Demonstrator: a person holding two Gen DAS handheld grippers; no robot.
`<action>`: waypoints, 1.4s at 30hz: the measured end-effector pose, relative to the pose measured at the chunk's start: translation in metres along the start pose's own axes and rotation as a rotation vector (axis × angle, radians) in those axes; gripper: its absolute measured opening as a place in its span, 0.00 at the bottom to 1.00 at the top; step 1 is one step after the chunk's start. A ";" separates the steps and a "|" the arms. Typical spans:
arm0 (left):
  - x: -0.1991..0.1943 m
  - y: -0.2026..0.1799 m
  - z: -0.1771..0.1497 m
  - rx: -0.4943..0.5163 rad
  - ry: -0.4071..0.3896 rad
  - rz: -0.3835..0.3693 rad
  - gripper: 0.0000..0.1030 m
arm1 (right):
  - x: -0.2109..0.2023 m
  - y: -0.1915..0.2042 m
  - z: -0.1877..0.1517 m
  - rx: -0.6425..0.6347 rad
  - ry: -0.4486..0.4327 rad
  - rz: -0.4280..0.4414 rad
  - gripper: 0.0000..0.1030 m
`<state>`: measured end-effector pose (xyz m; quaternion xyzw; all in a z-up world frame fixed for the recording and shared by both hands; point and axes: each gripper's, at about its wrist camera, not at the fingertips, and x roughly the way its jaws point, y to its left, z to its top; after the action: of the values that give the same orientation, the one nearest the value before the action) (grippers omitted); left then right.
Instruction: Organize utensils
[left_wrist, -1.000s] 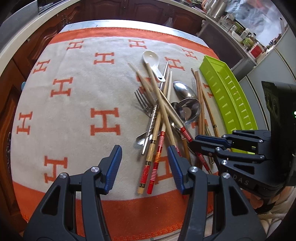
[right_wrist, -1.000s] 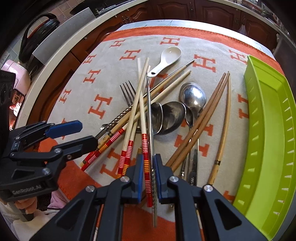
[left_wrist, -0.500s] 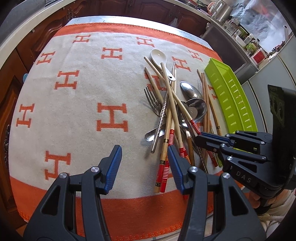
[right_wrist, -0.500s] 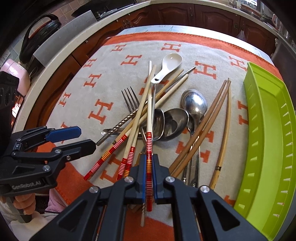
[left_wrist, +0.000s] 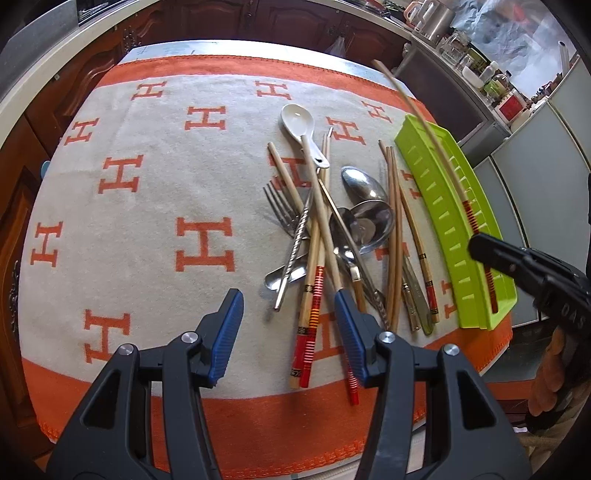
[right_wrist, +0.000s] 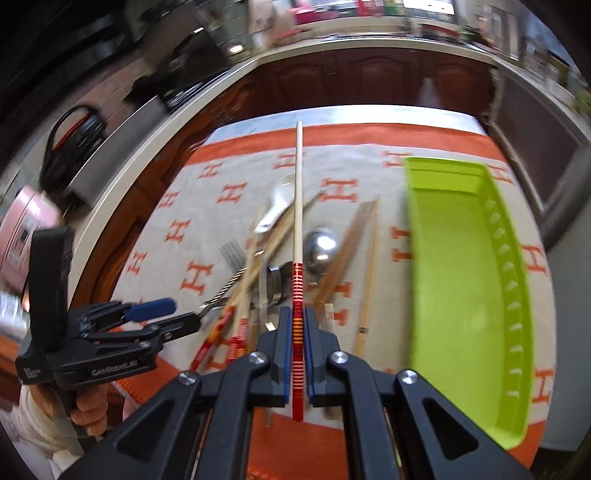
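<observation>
1. The right gripper (right_wrist: 295, 354) has its jaws clamped on a red-banded chopstick (right_wrist: 297, 206), pads pressing its striped end; the pale tip points to 12 o'clock, clear of the cloth
2. In the left wrist view that chopstick hangs over the green tray (left_wrist: 454, 221), which lies at 3 o'clock from the pile
3. The left gripper (left_wrist: 288, 332) hovers with jaws about half apart and nothing between them, at 6 o'clock from the pile
4. The utensil pile (left_wrist: 332, 229) lies on the orange-and-beige cloth (left_wrist: 147, 221): white ceramic spoon (left_wrist: 297, 120) at 12 o'clock, fork (left_wrist: 280, 206) at 9 o'clock, metal spoons (left_wrist: 364, 188) in the middle, brown chopsticks (left_wrist: 393, 221) at 3 o'clock; they cross and touch
</observation>
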<state>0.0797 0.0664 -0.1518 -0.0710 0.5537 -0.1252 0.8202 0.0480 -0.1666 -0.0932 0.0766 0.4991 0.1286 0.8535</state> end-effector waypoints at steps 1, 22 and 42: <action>0.000 -0.002 0.001 0.006 -0.002 -0.002 0.47 | -0.002 -0.011 0.000 0.037 -0.003 -0.020 0.05; 0.030 -0.030 0.034 -0.018 0.078 -0.043 0.17 | 0.008 -0.086 -0.019 0.239 0.050 -0.124 0.07; 0.052 -0.044 0.035 -0.013 0.045 0.121 0.02 | 0.011 -0.086 -0.020 0.239 0.038 -0.069 0.06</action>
<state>0.1252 0.0087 -0.1733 -0.0400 0.5760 -0.0731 0.8132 0.0477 -0.2453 -0.1343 0.1583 0.5291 0.0402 0.8327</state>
